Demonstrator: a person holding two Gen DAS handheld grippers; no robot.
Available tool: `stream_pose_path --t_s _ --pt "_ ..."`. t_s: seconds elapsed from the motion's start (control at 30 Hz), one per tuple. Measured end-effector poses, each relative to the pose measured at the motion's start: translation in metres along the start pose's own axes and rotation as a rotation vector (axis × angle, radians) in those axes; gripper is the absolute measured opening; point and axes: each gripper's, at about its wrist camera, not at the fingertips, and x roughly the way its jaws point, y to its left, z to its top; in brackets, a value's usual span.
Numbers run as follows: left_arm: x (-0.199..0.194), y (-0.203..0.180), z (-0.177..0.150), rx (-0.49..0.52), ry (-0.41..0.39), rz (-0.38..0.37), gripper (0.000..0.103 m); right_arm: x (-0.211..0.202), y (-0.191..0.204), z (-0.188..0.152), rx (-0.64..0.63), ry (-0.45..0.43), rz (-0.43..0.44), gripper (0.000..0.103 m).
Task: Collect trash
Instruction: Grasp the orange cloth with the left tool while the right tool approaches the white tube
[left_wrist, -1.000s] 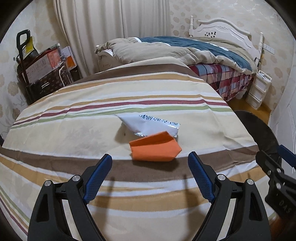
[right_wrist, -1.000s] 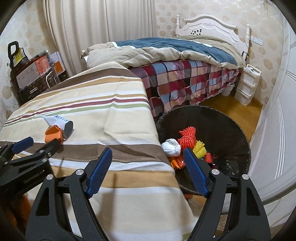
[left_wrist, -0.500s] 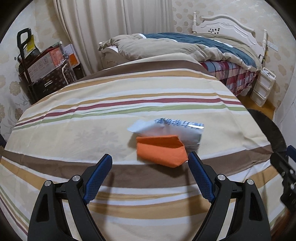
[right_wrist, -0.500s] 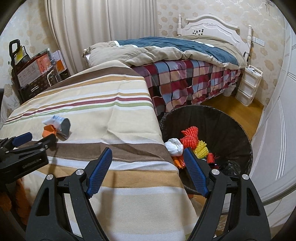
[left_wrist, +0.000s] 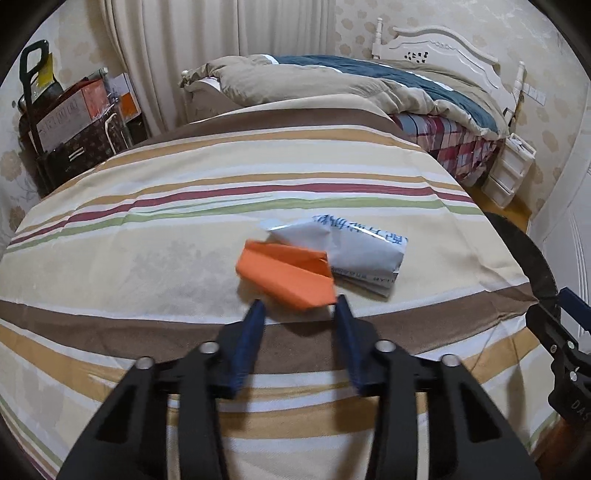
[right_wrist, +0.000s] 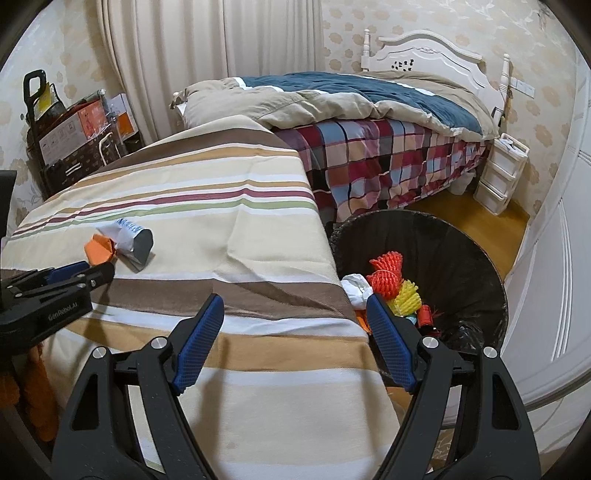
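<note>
Bedroom scene, two handheld grippers over a striped bedcover (left_wrist: 184, 229). Partway through collecting trash, judging by what lies where.

Already binned: a black trash bin (right_wrist: 480, 258) on the floor at about 3 o'clock in the right wrist view, holding a red-orange net bundle (right_wrist: 386, 271), a yellow net bundle (right_wrist: 406, 300), a white crumpled wad (right_wrist: 355, 287) and a small red item too small to identify.

Still left on the bedcover: a folded orange paper (left_wrist: 286, 277) near the middle of the left wrist view, and touching it at its 2 o'clock a rolled white wrapper (left_wrist: 354, 251) with blue print. Same pair seen in the right wrist view at about 9 o'clock, well apart from the bin.

Left gripper (left_wrist: 300, 304) at 6 o'clock of the orange paper, jaws narrowed around its near edge, tips blurred; cannot tell whether closing on the paper or only bracketing it. Paper lying on the cover, not lifted.

Right gripper (right_wrist: 295, 306) spread wide and holding nothing, hanging above the bedcover's edge, bin just beyond at its 2 o'clock.

Probably two pieces to go: orange paper first, then the white wrapper, each needing a carry across to the bin.
</note>
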Motion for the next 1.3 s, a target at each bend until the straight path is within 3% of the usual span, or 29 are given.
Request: stream_pose_path --t_s 0.03,0.1,0.4,0.47,0.53,0.6,0.83,0.97,1.0,1.03,1.13,1.3 --pt "-0.001 0.002 -0.001 0.002 -0.003 0.002 0.026 0.0 0.001 0.0 -0.002 0.001 0.002 0.077" --pt "-0.001 0.005 -0.002 0.002 -0.005 0.0 0.022 0.001 0.003 0.001 -0.006 0.003 0.007 0.077" --pt "-0.007 0.027 -0.008 -0.035 -0.006 0.003 0.022 0.003 0.016 0.0 -0.036 0.008 0.024 0.077" --pt "-0.008 0.027 -0.009 -0.038 -0.005 -0.012 0.037 0.003 0.018 0.0 -0.039 0.009 0.025 0.077" --pt "-0.013 0.024 -0.009 -0.031 -0.03 -0.004 0.061 0.003 0.018 0.0 -0.039 0.008 0.025 0.077" --pt "-0.015 0.019 -0.006 -0.008 -0.053 0.002 0.069 0.003 0.018 0.0 -0.033 0.009 0.026 0.077" --pt "0.003 0.013 0.01 0.009 -0.029 0.024 0.074 0.004 0.017 0.0 -0.029 0.017 0.031 0.077" --pt "0.011 0.014 0.016 0.011 -0.01 0.036 0.074 0.005 0.016 0.001 -0.032 0.019 0.033 0.077" --pt "0.012 0.016 0.017 0.008 -0.004 0.034 0.071 0.005 0.016 0.001 -0.033 0.019 0.033 0.077" --pt "0.012 0.017 0.015 0.008 0.0 0.028 0.059 0.005 0.016 0.001 -0.033 0.019 0.034 0.077" --pt "0.012 0.019 0.012 0.013 0.004 0.021 0.044 0.006 0.018 0.001 -0.037 0.021 0.037 0.077" --pt "0.009 0.023 0.009 0.022 -0.002 0.031 0.038 0.008 0.024 0.004 -0.052 0.021 0.044 0.077"
